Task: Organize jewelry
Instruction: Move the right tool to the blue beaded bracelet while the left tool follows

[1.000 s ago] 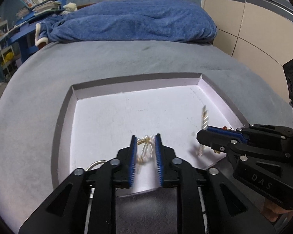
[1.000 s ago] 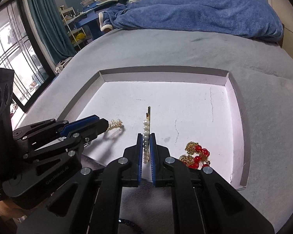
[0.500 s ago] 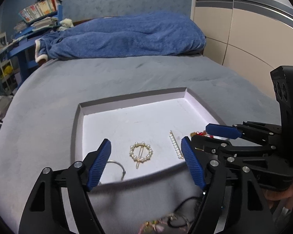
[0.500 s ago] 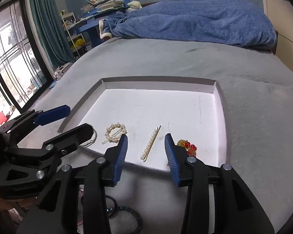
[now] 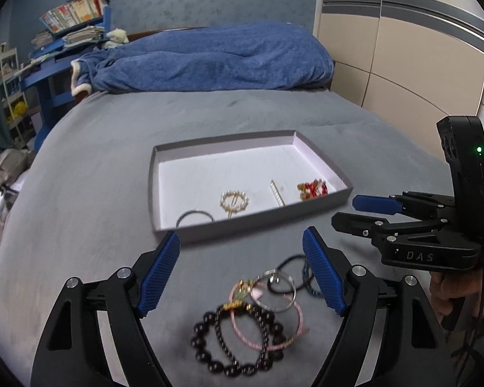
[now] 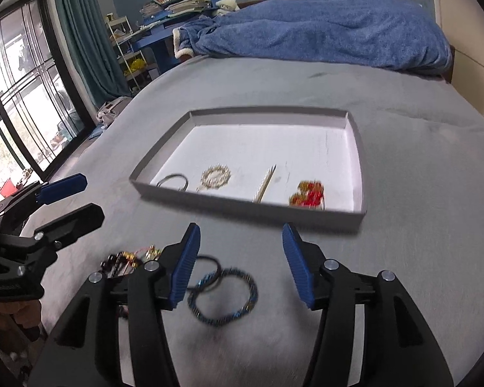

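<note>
Since both pulled back, left gripper (image 5: 242,267), right gripper (image 6: 238,258) opening, seemingly empty.

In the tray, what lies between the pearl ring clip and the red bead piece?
The straight pearl hair clip, seen in both wrist views.

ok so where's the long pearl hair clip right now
The pearl hair clip lies inside the tray, near its front wall, between the round pearl brooch on its left and the red and gold piece on its right.
</note>
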Motion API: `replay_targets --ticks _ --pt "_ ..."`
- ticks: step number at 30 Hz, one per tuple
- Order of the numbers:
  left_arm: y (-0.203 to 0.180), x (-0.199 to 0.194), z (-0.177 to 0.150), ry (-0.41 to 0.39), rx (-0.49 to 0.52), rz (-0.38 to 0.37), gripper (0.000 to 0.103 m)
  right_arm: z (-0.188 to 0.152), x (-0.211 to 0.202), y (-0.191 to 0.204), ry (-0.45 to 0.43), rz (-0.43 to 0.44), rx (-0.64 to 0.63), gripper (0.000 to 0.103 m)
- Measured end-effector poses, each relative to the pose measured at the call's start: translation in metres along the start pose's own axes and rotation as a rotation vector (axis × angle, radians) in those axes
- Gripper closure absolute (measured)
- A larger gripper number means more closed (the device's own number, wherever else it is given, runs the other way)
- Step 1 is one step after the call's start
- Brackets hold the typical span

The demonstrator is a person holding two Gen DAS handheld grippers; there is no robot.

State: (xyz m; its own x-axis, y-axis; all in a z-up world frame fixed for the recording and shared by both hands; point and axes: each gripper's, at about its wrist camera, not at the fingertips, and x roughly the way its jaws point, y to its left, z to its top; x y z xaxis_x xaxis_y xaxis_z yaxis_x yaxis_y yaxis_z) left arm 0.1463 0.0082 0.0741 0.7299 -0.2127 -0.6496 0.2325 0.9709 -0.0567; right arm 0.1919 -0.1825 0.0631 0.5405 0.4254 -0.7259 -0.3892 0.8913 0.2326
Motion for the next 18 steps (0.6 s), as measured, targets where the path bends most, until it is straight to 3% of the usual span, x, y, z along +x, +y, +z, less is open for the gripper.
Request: replay_targets --ticks 18 --pt "0.001 -0.008 -0.020 0.047 0.017 0.001 0.023 -0.036 -0.013 -0.019 0.058 -0.034 0.018 0.047"
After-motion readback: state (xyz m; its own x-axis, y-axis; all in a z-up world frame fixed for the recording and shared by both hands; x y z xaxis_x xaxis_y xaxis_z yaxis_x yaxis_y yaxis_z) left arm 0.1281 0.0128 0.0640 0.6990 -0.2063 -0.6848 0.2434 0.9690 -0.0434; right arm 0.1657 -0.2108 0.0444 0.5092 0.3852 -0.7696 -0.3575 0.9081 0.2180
